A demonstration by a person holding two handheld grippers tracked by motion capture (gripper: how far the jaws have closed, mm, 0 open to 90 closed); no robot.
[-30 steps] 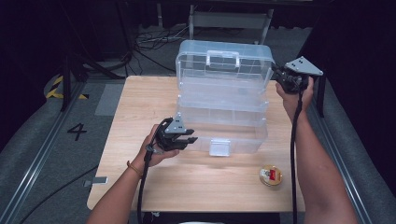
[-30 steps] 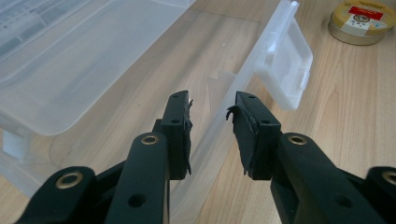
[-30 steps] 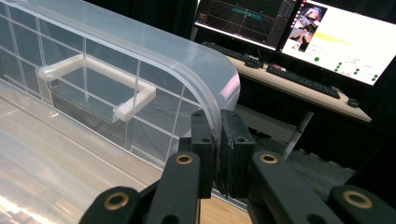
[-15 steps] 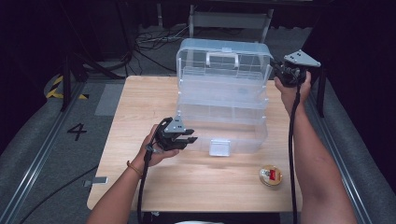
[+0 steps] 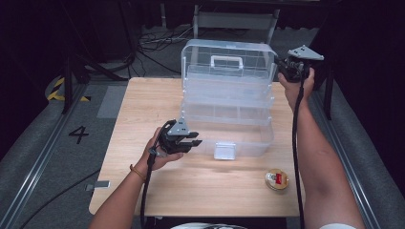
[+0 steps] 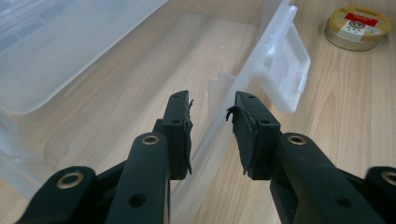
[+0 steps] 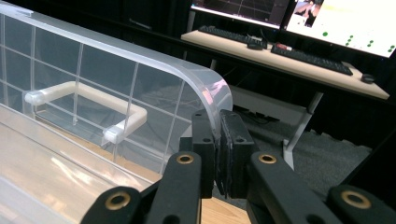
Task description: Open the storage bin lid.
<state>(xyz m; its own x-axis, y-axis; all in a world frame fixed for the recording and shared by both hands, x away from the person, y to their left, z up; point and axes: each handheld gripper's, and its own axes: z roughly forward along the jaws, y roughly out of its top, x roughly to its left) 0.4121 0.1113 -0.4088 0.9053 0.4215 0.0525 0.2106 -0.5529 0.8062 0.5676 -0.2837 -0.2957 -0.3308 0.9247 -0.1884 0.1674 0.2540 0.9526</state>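
Note:
A clear plastic storage box (image 5: 224, 119) with stepped tiers stands open mid-table. Its lid (image 5: 229, 59) with a white handle (image 5: 226, 61) stands raised at the back. My right gripper (image 5: 281, 63) is shut on the lid's right corner; in the right gripper view the gripper (image 7: 217, 116) pinches the curved rim of the lid (image 7: 205, 86), beside the handle (image 7: 88, 95). My left gripper (image 5: 196, 139) is open at the box's front left. In the left gripper view the gripper (image 6: 212, 100) straddles the bottom tray's front wall (image 6: 212, 140), near the white latch (image 6: 285, 74).
A small round gold tin (image 5: 277, 180) with a red label lies on the table at the front right, also in the left gripper view as the tin (image 6: 357, 25). Behind the table are a desk with keyboards (image 7: 308, 56) and monitors, cables and dark floor.
My right gripper has risen and moved slightly back with the lid corner, tipping the lid further open. The left gripper has stayed in place.

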